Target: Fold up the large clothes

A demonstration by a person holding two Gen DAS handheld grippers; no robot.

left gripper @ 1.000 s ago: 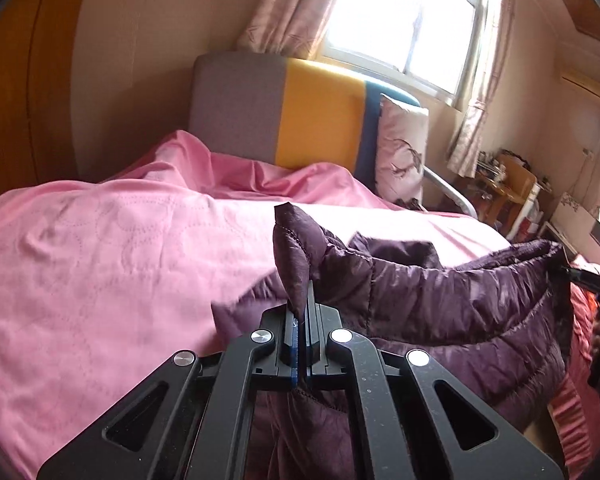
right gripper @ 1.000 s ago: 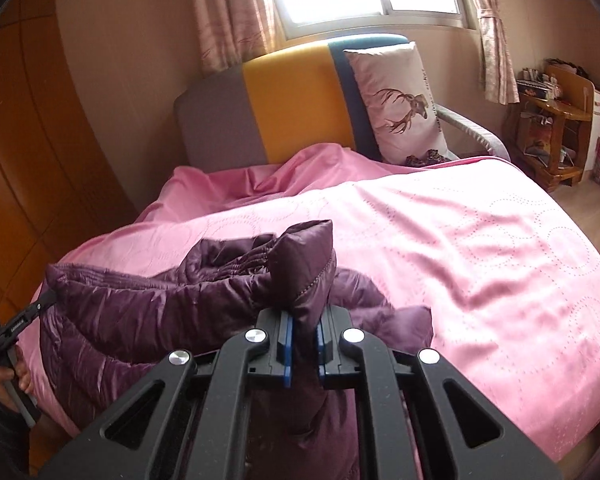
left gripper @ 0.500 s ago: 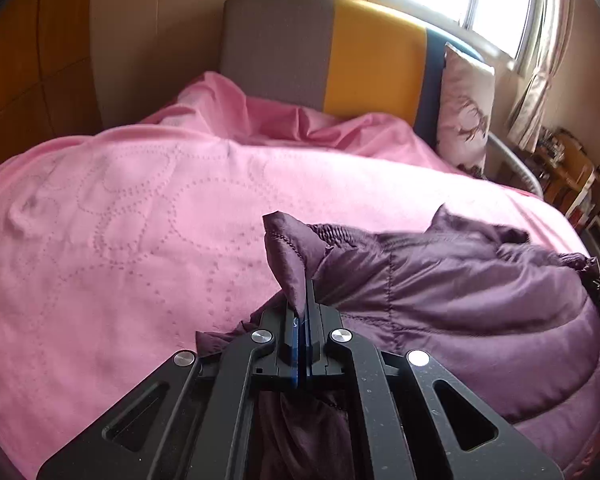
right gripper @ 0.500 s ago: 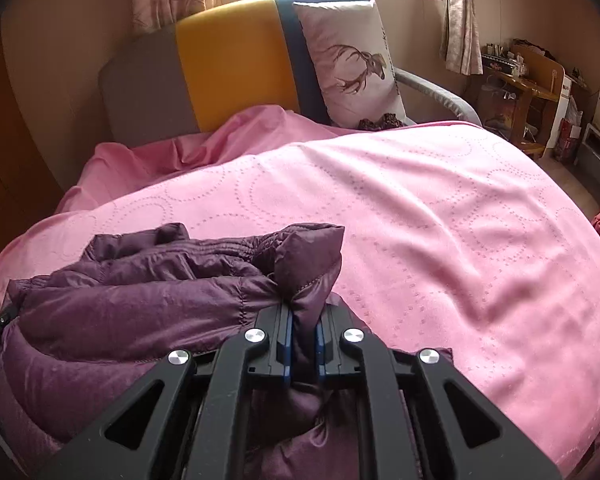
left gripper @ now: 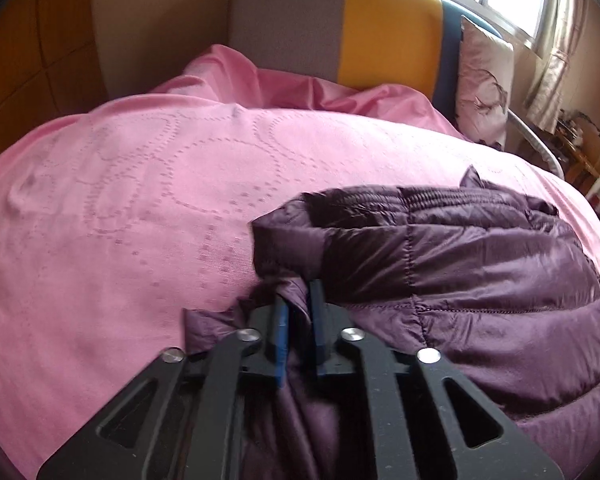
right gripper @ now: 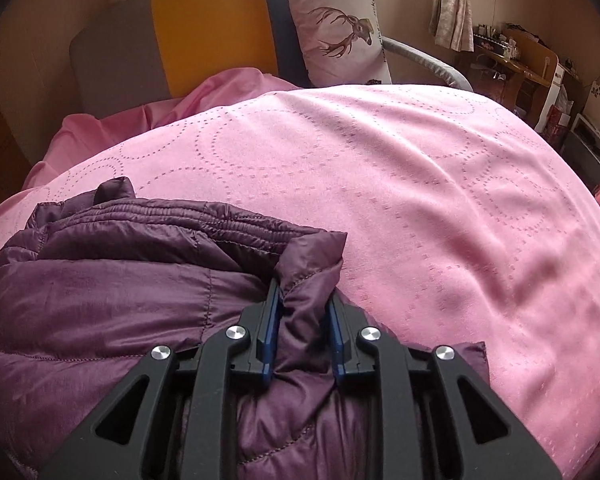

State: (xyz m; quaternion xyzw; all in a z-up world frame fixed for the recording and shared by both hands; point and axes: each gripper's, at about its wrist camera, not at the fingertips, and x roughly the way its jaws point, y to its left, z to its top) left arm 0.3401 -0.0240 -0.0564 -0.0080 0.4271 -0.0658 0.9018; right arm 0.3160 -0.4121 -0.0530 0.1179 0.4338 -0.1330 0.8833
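A dark purple quilted jacket (left gripper: pixel 460 272) lies bunched on the pink bedspread (left gripper: pixel 140 200), near the bed's front edge. My left gripper (left gripper: pixel 298 292) is at the jacket's left corner. Its jaws are opening, with a loose fold of fabric in the gap between them. In the right wrist view the jacket (right gripper: pixel 120 288) fills the lower left. My right gripper (right gripper: pixel 302 292) is at its right corner, jaws opening too, and the puffy corner still bulges between the blue pads (right gripper: pixel 271 320). Both grippers point down at the bed.
A grey, yellow and blue headboard (right gripper: pixel 204 28) stands at the far end, with a deer-print pillow (right gripper: pixel 336 32) against it. A wooden desk (right gripper: pixel 520 64) with clutter is at the right. Wooden wardrobe panels (left gripper: pixel 28 60) rise at the left. Pink bedspread (right gripper: pixel 420 180) stretches beyond the jacket.
Both grippers came down with the jacket corners until the jacket settled on the bed. Both pairs of jaws, shut on the fabric before, have parted, and the raised corners have slumped.
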